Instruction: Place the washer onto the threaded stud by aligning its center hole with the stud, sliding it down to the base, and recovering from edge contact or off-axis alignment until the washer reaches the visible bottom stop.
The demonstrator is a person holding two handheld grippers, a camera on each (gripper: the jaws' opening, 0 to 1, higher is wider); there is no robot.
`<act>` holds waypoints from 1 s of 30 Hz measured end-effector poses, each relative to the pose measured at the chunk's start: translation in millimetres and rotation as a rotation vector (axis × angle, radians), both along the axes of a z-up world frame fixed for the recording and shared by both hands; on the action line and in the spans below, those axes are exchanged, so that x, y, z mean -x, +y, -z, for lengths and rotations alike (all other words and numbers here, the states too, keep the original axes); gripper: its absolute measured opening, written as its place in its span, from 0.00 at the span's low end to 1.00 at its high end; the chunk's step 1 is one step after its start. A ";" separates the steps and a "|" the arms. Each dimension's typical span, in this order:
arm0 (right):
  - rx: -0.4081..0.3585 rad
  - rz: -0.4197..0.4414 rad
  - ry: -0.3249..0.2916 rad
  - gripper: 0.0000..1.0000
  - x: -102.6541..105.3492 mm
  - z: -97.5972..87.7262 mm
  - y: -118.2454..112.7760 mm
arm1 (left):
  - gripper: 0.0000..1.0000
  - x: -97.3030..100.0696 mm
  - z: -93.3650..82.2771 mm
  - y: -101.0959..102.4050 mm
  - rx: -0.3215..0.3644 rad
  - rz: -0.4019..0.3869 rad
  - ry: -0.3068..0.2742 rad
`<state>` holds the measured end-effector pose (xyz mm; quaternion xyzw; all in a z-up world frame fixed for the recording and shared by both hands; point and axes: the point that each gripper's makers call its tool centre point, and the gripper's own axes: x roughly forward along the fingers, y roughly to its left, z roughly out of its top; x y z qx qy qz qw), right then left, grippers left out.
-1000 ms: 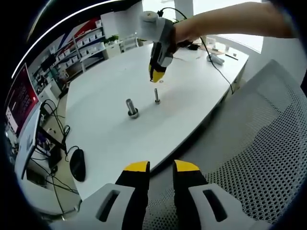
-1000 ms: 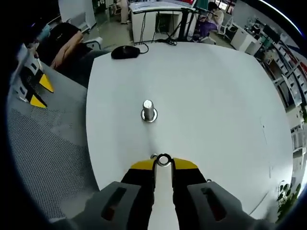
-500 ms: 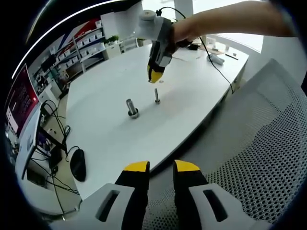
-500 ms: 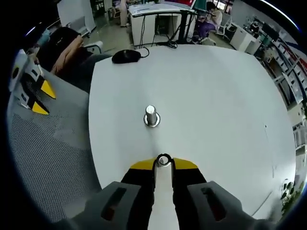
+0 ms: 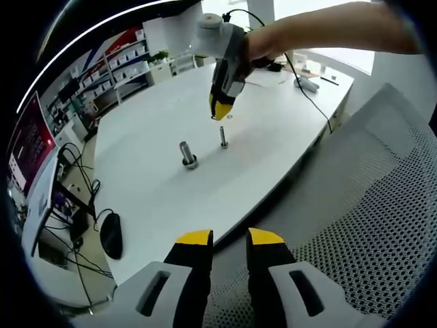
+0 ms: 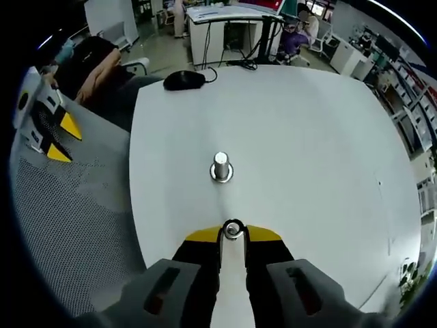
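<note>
Left gripper view: no writing can be read; the red screen at 9 o'clock carries text too small to make out. A white table spreads across the middle, with shelving at 11 o'clock, a black mouse at 8 o'clock and a grey mesh chair at 4 o'clock. On the table stand a thick stud on a round base and, just beside it toward 2 o'clock, a thinner threaded stud. The left gripper rises at 6 o'clock, its jaws slightly parted with nothing between them, clear of the table. The right gripper hangs above the thin stud, held by a person's hand.

Right gripper view: no legible labels. The same table lies below, with desks behind at 12 o'clock. The right gripper pinches the washer at its tips, jaws nearly together. The thick stud stands toward 12 o'clock, apart from the washer.
</note>
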<state>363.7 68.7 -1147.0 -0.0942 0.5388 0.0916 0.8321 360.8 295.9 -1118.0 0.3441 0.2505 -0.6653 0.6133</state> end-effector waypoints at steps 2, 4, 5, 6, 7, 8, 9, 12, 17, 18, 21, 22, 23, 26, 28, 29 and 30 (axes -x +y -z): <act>-0.002 0.002 -0.001 0.14 -1.5 0.0 -0.6 | 0.17 0.3 -0.2 0.2 0.001 0.003 -0.001; 0.002 -0.004 0.002 0.14 -0.4 -2.3 3.3 | 0.17 -0.1 0.0 -0.2 0.002 0.006 -0.001; 0.003 -0.003 0.002 0.14 0.1 -3.2 4.6 | 0.17 -0.4 0.0 -0.6 0.003 0.006 -0.001; 0.004 -0.002 0.001 0.14 -0.1 -3.7 4.9 | 0.17 -0.5 -0.2 -0.7 0.004 0.006 -0.001; 0.003 -0.001 0.000 0.14 -1.3 -2.9 3.9 | 0.17 -0.5 -0.5 -0.8 0.005 0.005 -0.002; 0.003 0.002 -0.001 0.14 -1.7 -2.5 3.7 | 0.17 -0.2 -0.7 -1.1 0.007 0.006 -0.002; 0.002 0.002 0.003 0.14 -3.1 -0.4 1.5 | 0.17 -0.1 -1.1 -1.4 0.009 0.008 -0.004; 0.014 -0.005 0.020 0.14 1.5 2.5 4.0 | 0.17 0.1 -1.3 -1.4 0.008 0.012 -0.004; 0.040 0.000 0.047 0.14 3.4 9.7 -3.4 | 0.17 0.5 -1.1 -1.3 0.008 0.012 -0.003; 0.035 0.000 0.051 0.14 4.1 10.4 -2.9 | 0.17 0.6 -1.2 -1.3 0.008 0.012 -0.003; 0.040 -0.002 0.069 0.14 7.8 14.0 -4.6 | 0.17 0.3 -1.3 -1.0 0.007 0.011 -0.002; 0.045 -0.006 0.077 0.14 9.6 15.6 -5.7 | 0.17 0.5 -1.4 -1.1 0.007 0.012 -0.002; 0.047 -0.007 0.081 0.14 10.3 17.4 -6.1 | 0.17 0.7 -1.5 -1.2 0.007 0.012 -0.002; 0.039 0.000 0.087 0.14 14.0 17.2 -3.1 | 0.17 0.2 -0.8 -1.1 0.007 0.011 -0.002; 0.042 -0.001 0.095 0.14 15.8 19.5 -3.9 | 0.17 0.2 -0.6 -1.0 0.006 0.009 -0.002; 0.048 -0.005 0.100 0.14 16.0 21.0 -4.2 | 0.17 0.2 -0.6 -1.0 0.007 0.009 -0.002; 0.052 -0.008 0.103 0.14 15.7 22.0 -4.7 | 0.17 -0.1 -0.8 -0.8 0.007 0.008 -0.003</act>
